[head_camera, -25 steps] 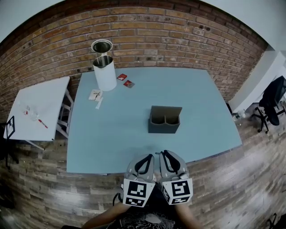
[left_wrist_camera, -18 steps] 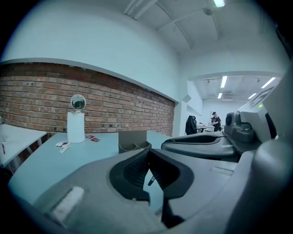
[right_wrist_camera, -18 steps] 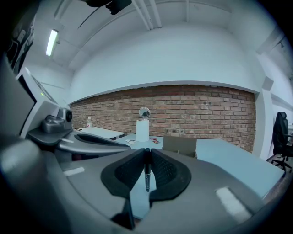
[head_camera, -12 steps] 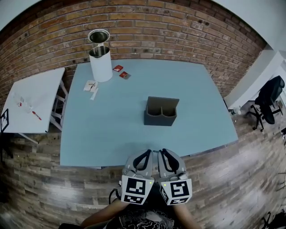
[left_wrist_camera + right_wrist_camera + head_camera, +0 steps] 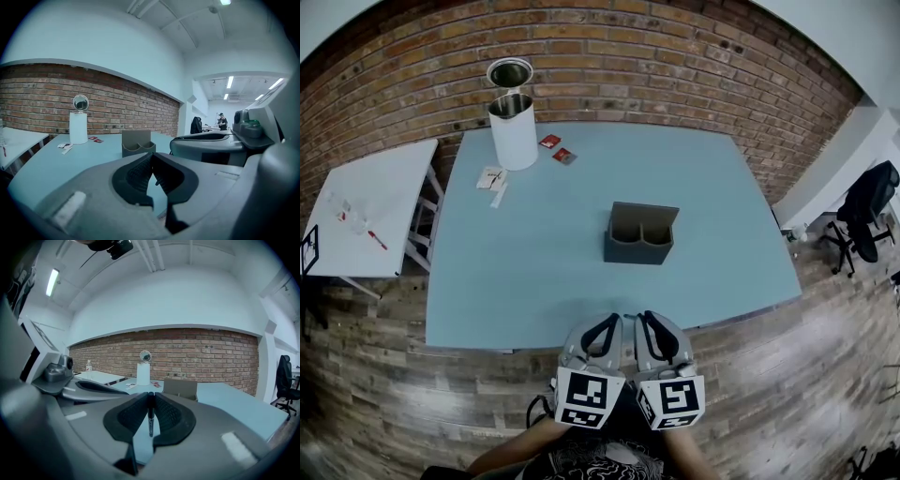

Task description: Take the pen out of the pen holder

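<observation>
Near table (image 5: 534, 281) edge, R hand-held gripper (image 5: 150, 394) pinches pen (image 5: 150, 418); L hand-held gripper (image 5: 153, 154) pressed together, empty.

Light-blue table (image 5: 534, 272); dark-grey pen holder (image 5: 641, 247); black pen (image 5: 150, 420); white canister (image 5: 516, 141); red-brick wall (image 5: 675, 56).

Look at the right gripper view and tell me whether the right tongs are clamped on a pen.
Yes, the right tongs are shut on a thin dark pen that hangs down between their pads.
</observation>
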Action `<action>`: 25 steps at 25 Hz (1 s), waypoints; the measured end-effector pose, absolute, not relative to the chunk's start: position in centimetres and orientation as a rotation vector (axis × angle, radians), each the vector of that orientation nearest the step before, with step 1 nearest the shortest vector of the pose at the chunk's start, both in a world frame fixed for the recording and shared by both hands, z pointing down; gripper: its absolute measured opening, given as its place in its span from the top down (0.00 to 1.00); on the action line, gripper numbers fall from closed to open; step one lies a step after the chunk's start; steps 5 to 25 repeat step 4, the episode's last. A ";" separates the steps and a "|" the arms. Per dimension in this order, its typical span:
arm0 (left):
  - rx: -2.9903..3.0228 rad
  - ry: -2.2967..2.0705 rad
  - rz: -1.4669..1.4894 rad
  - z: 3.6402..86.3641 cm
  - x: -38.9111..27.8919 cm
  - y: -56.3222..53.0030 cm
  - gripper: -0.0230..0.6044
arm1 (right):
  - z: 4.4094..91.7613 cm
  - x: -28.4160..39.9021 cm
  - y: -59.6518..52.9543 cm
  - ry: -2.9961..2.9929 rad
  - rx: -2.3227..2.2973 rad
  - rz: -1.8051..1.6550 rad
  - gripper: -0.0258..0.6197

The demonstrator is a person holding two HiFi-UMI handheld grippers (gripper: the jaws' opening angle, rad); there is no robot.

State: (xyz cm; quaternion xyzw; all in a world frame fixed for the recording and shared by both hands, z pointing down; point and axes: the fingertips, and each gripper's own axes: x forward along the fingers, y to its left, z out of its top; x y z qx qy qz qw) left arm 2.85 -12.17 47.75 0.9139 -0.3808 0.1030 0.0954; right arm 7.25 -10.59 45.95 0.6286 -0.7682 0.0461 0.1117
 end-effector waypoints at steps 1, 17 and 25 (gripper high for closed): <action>2.712 -1.126 0.305 47.7 2.9 -12.2 0.96 | 45.9 7.3 -10.6 -2.255 1.848 0.136 0.89; 2.717 -1.123 0.303 47.5 2.8 -12.2 0.96 | 45.9 7.2 -10.8 -2.251 1.852 0.141 0.89; 2.717 -1.123 0.303 47.5 2.8 -12.2 0.96 | 45.9 7.2 -10.8 -2.251 1.852 0.141 0.89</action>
